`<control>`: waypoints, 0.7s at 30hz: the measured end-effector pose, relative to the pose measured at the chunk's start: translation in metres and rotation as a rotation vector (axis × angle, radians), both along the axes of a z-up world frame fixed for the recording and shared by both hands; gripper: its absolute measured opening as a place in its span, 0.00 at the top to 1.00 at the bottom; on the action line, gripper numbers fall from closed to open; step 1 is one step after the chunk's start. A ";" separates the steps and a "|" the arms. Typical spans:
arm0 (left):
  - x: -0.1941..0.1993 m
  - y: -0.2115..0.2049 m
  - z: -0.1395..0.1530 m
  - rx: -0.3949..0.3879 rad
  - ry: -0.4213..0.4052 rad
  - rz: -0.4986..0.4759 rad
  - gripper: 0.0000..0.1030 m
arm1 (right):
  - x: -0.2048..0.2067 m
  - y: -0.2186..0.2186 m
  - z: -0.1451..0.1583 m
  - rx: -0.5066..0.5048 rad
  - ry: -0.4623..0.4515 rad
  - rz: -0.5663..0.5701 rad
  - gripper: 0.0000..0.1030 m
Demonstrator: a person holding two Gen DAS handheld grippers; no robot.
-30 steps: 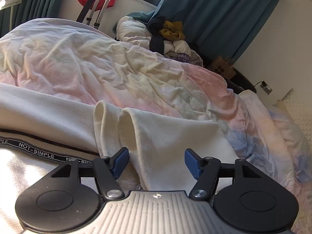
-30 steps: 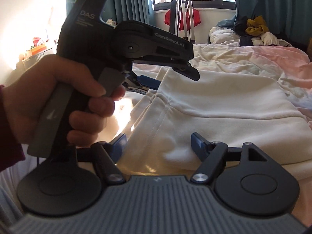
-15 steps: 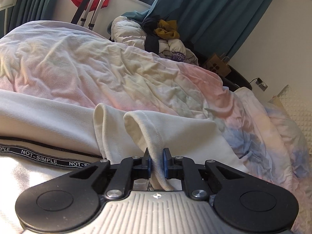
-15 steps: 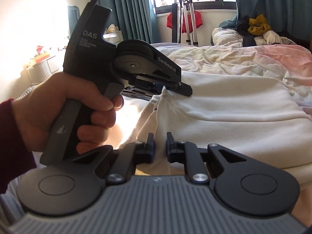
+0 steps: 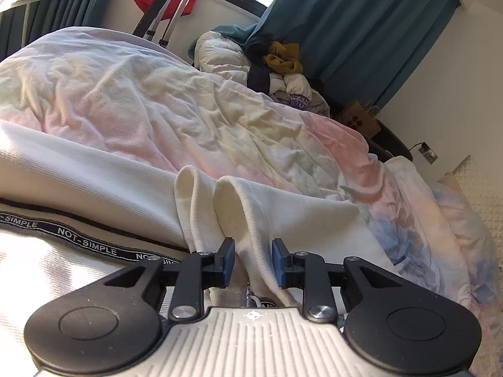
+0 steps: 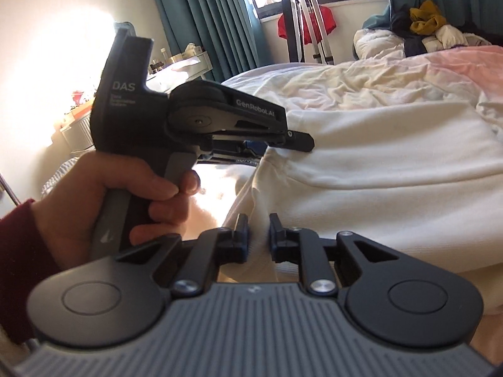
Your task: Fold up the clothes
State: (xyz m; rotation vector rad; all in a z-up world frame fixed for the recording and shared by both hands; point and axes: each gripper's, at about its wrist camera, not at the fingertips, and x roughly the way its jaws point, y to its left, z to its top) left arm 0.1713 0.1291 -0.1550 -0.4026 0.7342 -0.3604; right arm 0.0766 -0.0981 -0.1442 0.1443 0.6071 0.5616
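A cream garment [image 5: 314, 226] with a black "NOT-SIMPLE" band [image 5: 81, 243] lies on the bed. My left gripper [image 5: 251, 248] sits low over its ribbed hem. Its jaws are opening, and a fold of the hem stands loosely between the blue pads [image 5: 228, 259]. In the right wrist view the same garment [image 6: 393, 163] spreads to the right. My right gripper [image 6: 259, 235] pinches its near edge in a narrow gap, the jaws easing apart slightly. A hand [image 6: 125, 188] in a dark red sleeve holds the left gripper [image 6: 292, 139], whose tip rests on the garment's upper edge.
A crumpled pastel duvet [image 5: 188, 110] covers the bed. A pile of clothes [image 5: 283, 59] lies at its far end below teal curtains [image 5: 361, 31]. A metal stand with a red cloth [image 6: 308, 22] is by the window. A paper bag [image 5: 361, 119] is on the floor at the right.
Both grippers went from wide open to closed on the cream garment's edge. The left jaws have since parted again; the right jaws stay almost as narrow. Neither hand has shifted much.
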 end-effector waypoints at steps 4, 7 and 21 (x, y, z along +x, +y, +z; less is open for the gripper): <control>-0.026 0.014 0.019 -0.010 -0.045 0.061 0.47 | -0.009 -0.008 0.016 0.004 -0.034 -0.008 0.81; -0.054 0.030 0.037 -0.009 -0.050 0.127 0.39 | -0.012 -0.018 0.025 0.020 -0.059 -0.027 0.81; -0.186 0.140 0.097 -0.026 -0.079 0.502 0.17 | -0.013 -0.031 0.038 0.110 -0.071 0.021 0.77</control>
